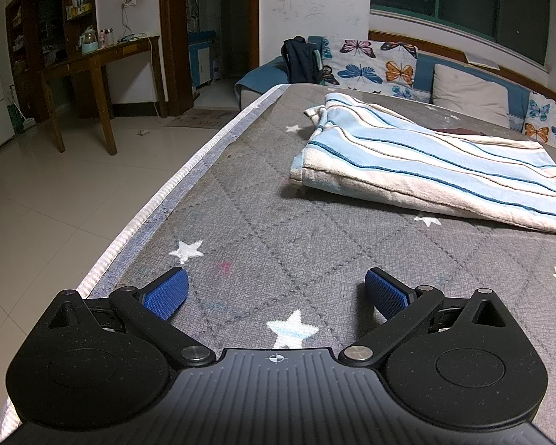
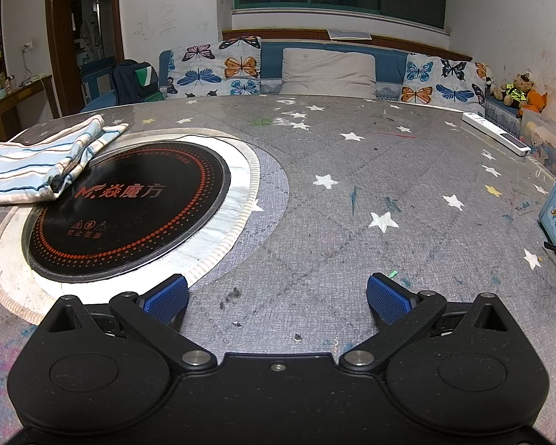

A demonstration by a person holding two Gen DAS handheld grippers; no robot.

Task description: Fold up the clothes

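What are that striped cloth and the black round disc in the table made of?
The striped cloth looks like soft woven cotton or towelling, matte, judging by its limp folds and slightly fuzzy stripes. The black disc seems to be smooth glass or ceramic, probably an induction hob: it is glossy with printed red dots and lettering.

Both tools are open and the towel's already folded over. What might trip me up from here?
1. The towel lies partly over the black cooktop; if that is warm, the cloth could scorch.
2. In the left view the towel's layers look loose and uneven, so a one-sided pinch may undo the fold.
3. The left tool is near the table edge, so dragged cloth might slide off.
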